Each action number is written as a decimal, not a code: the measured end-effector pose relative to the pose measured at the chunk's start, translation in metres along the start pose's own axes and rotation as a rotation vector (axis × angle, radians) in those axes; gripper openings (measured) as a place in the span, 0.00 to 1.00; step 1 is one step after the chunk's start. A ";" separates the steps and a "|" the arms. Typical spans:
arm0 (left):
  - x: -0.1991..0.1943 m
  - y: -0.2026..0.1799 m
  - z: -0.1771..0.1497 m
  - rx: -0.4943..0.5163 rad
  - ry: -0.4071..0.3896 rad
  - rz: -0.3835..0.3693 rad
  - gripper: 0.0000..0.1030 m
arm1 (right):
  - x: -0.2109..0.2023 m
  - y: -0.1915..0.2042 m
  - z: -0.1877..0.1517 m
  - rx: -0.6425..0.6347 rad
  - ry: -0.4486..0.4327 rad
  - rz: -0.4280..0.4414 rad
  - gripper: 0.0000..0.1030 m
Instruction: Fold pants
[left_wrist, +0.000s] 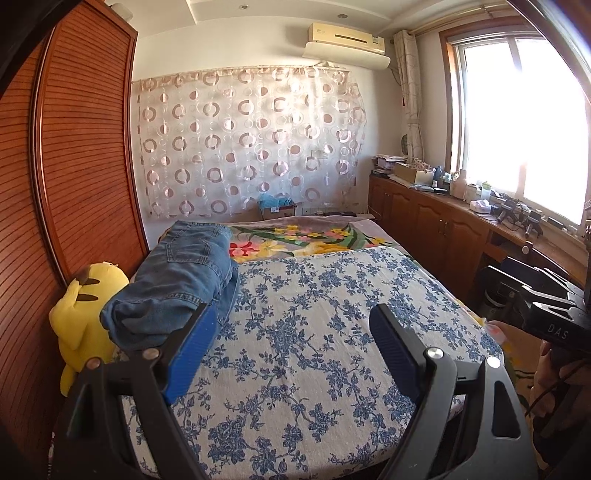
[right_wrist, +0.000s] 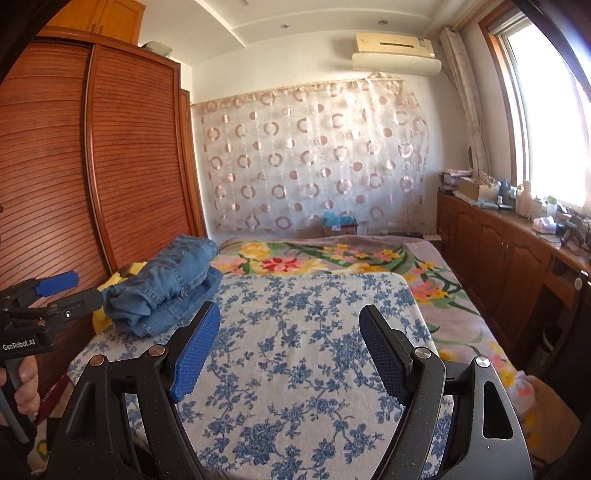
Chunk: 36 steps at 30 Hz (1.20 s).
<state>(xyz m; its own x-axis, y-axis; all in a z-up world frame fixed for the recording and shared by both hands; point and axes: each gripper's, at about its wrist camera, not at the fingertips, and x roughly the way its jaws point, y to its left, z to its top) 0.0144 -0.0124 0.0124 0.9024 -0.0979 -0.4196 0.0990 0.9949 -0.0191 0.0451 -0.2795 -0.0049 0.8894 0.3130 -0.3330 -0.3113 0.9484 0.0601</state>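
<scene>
the folded blue denim pants (left_wrist: 184, 273) lie at the left of the frame on the blue-flowered white bed cover (left_wrist: 314, 350), beside a yellow plush toy (left_wrist: 81, 317). left gripper (left_wrist: 291, 325) and right gripper (right_wrist: 290, 326) both gape wide, holding nothing
</scene>
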 end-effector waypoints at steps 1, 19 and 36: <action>0.001 0.001 -0.002 -0.002 0.003 0.003 0.83 | 0.001 0.001 -0.002 0.001 0.003 -0.002 0.77; 0.008 0.015 -0.014 -0.033 0.030 0.023 0.83 | 0.003 0.007 -0.009 -0.007 0.023 -0.003 0.77; 0.008 0.015 -0.015 -0.032 0.031 0.022 0.83 | 0.005 0.006 -0.008 -0.006 0.026 0.000 0.77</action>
<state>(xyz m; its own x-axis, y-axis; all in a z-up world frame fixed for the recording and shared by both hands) 0.0169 0.0023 -0.0049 0.8907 -0.0755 -0.4482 0.0652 0.9971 -0.0386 0.0449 -0.2724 -0.0139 0.8806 0.3117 -0.3570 -0.3135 0.9480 0.0545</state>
